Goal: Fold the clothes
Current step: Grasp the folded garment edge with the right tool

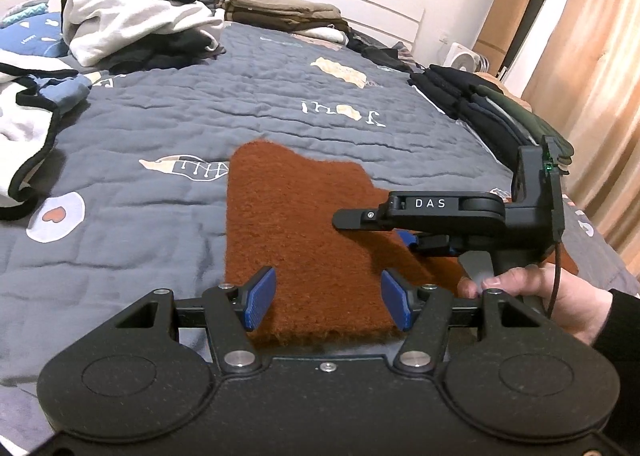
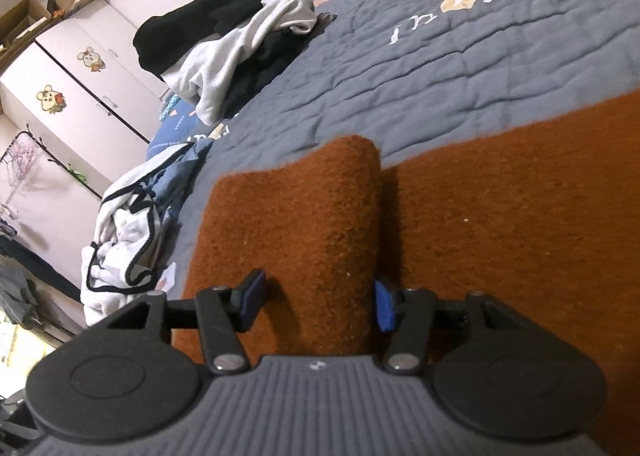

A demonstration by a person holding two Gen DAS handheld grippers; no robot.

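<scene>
Blue pads of the left tool [image 1: 328, 298] are being held apart over the near edge of a rust-brown fuzzy garment [image 1: 304, 232], with nothing being gripped between them. That garment is being kept spread flat on a grey quilted bed [image 1: 168, 112], close to its near side. To the right, the right tool [image 1: 404, 252] is being carried by a hand [image 1: 532, 296] just above the brown fabric. Seen from the right wrist, a raised fold of the garment [image 2: 320, 224] is lying between the right tool's parted pads [image 2: 252, 302]; the right pad is being touched by the fold, while a gap is being left at the other, so the fold is not being clamped. A loose heap of black and white clothes [image 1: 132, 12] is being left at the far left of the bed, and a stack of dark folded clothes [image 1: 488, 104] is lying along its right edge.
</scene>
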